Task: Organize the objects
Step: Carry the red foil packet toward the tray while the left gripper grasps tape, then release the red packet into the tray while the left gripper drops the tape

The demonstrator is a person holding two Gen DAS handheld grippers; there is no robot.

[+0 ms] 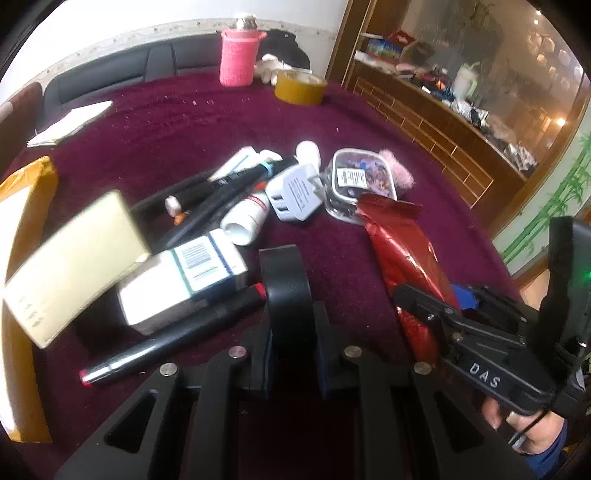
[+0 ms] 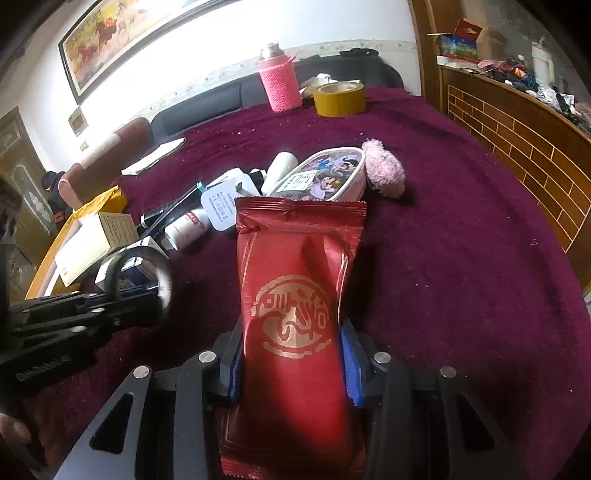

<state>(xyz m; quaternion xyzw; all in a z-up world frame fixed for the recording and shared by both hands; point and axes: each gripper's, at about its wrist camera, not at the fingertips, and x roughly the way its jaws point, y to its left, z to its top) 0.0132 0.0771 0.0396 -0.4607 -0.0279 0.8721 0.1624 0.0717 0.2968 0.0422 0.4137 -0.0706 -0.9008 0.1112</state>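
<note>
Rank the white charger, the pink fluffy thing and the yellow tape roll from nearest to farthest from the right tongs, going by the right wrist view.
1. White charger, just past the red packet's top, left.
2. Pink fluffy thing, farther back, right, beside the cartoon case.
3. Yellow tape roll, far edge, by the pink bottle.

Looked like a lived-in home sitting room: framed horse painting (image 2: 122, 35) on the white wall, dark leather sofa (image 2: 207, 101) behind a table under a plush maroon cloth (image 2: 461, 229), cluttered wooden brick-patterned counter (image 2: 517, 136), and a pink-sleeved flask (image 2: 279, 83) beside yellow tape (image 2: 340, 98)
</note>
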